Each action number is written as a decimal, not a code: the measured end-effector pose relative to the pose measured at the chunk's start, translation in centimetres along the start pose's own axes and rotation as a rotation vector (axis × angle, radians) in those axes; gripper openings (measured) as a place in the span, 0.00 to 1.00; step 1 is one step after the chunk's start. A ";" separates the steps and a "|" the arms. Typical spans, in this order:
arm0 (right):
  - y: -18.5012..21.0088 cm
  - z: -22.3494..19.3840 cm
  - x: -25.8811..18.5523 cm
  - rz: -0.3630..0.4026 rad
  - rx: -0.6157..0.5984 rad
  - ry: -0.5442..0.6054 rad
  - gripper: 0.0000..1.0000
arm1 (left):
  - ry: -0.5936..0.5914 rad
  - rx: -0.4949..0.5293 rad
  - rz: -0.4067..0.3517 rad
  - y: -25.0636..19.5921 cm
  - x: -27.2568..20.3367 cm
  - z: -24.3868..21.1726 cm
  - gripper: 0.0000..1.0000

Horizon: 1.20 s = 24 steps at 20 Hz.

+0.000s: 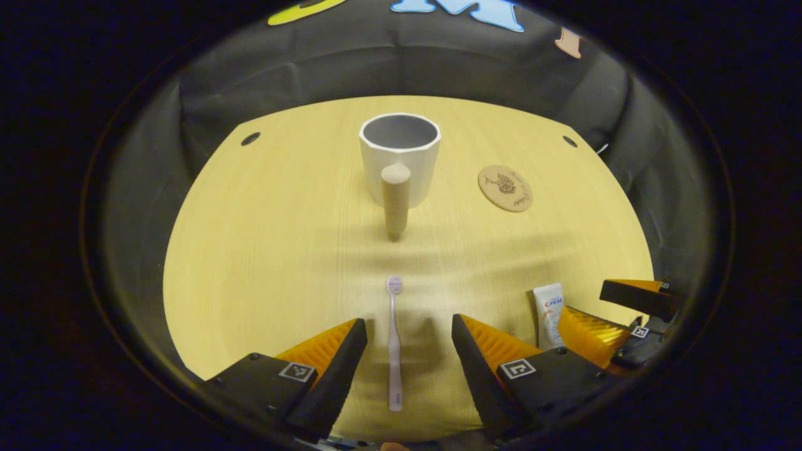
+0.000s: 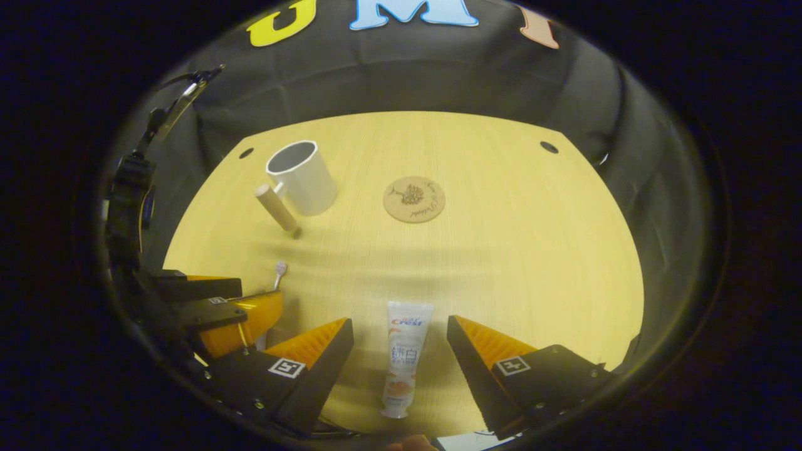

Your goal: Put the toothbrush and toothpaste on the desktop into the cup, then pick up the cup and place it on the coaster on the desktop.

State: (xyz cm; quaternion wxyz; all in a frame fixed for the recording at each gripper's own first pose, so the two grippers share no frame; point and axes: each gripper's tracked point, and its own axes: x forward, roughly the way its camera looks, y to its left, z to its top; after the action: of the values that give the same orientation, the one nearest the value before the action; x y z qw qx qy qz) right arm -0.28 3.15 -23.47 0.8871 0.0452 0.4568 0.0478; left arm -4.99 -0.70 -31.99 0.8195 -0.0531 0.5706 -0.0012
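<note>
Two hand-held grippers, both mine, both spread wide with nothing between the fingers yet. My left hand-held gripper (image 1: 407, 341) straddles the toothbrush (image 1: 394, 344), which lies flat on the surface (image 1: 250, 250) with its bristles toward the cup (image 1: 400, 156). My right hand-held gripper (image 2: 401, 344) straddles the toothpaste (image 2: 404, 354), also flat, cap end nearest me.

I judge the toothbrush light, stiff and thin, so I'd pinch mid-handle or it may roll or slip. The toothpaste tube looks soft and would dent; I'd take it across the firmer body near the cap. The cup looks hard, heavier and possibly breakable, with a wooden handle (image 1: 396, 200) for a hold.

From the left gripper view the handle points straight at me and the coaster (image 1: 505, 188) sits right of the cup. The right gripper view shows the cup side-on, its handle angled away from the coaster, well apart from it.
</note>
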 end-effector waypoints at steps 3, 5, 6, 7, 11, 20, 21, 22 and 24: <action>0.2 -1.3 0.8 0.015 0.014 0.058 0.94 | 0.089 0.002 0.011 0.5 0.9 -1.8 0.92; 0.3 -2.1 1.2 0.024 0.030 0.097 0.94 | 0.139 -0.008 0.003 0.4 1.6 -2.9 0.93; 0.4 -2.5 1.5 0.029 0.039 0.117 0.94 | 0.163 -0.012 -0.002 0.3 1.8 -3.5 0.93; 0.5 -3.1 1.8 0.033 0.046 0.138 0.94 | 0.186 -0.013 0.000 0.3 2.0 -4.2 0.93; 0.6 -4.6 2.4 0.038 0.053 0.203 0.94 | 0.246 -0.010 -0.001 0.4 2.5 -5.8 0.93; -0.4 -6.0 3.5 0.022 0.067 0.283 0.94 | 0.287 0.015 0.036 0.6 3.0 -6.2 0.99; -0.4 -6.2 3.5 0.021 0.068 0.292 0.94 | 0.290 0.017 0.036 0.5 3.0 -6.2 0.92; -0.5 -6.1 3.5 0.021 0.067 0.295 0.94 | 0.286 0.021 0.041 0.5 3.0 -6.0 0.92; -0.4 -5.9 3.5 0.028 0.071 0.296 0.93 | 0.290 0.024 0.039 0.5 2.9 -6.0 0.82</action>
State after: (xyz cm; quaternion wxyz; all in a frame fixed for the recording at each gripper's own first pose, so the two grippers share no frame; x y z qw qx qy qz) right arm -3.05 3.43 -29.82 0.8071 0.0752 0.5835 0.0503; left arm -9.65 -0.93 -36.80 0.7290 -0.0315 0.6838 0.0005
